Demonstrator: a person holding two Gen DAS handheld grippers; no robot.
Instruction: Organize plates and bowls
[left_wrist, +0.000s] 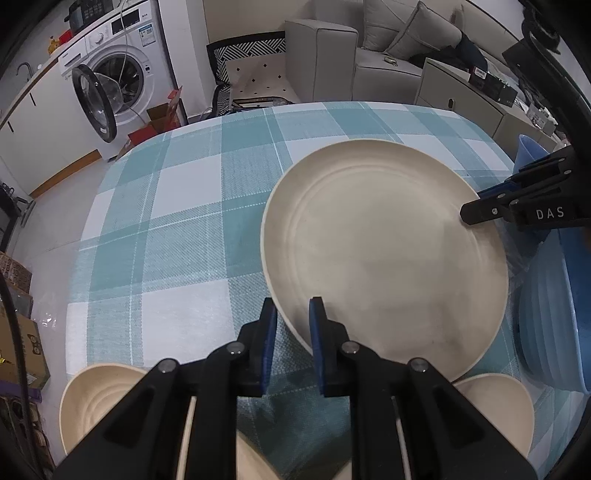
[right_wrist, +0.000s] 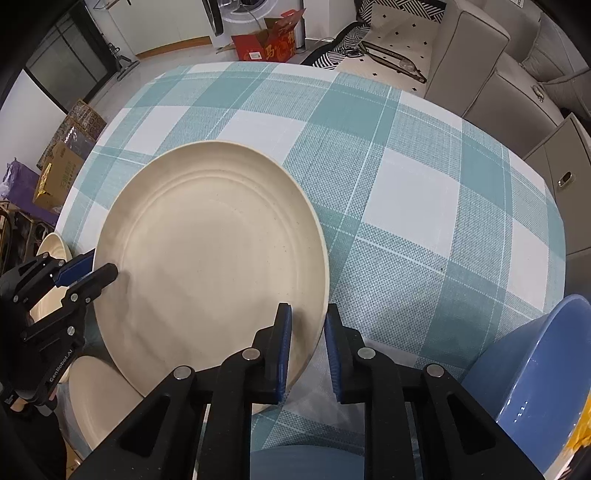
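Tools both angled steeply down: left tool (left_wrist: 293, 321) & right tool (right_wrist: 307, 325) each pinch cream plate (left_wrist: 384, 254) rim.

This is a home — a living room with a wash corner in it. A table (left_wrist: 184, 206) with a blue and white checked cloth fills the middle. At about 10 o'clock from it stands a washer (left_wrist: 114, 81) with its round door (left_wrist: 92, 103) open, and beside that a white counter (left_wrist: 33, 85) with a tap (left_wrist: 24, 68). At 12 to 1 o'clock sits a grey sofa (left_wrist: 369, 48) with cushions (left_wrist: 424, 29) — soft, like in a family room. Cardboard boxes (right_wrist: 269, 40) lie on the floor near the washer. Plates (left_wrist: 384, 251) and bowls (left_wrist: 92, 402) rest on the table.
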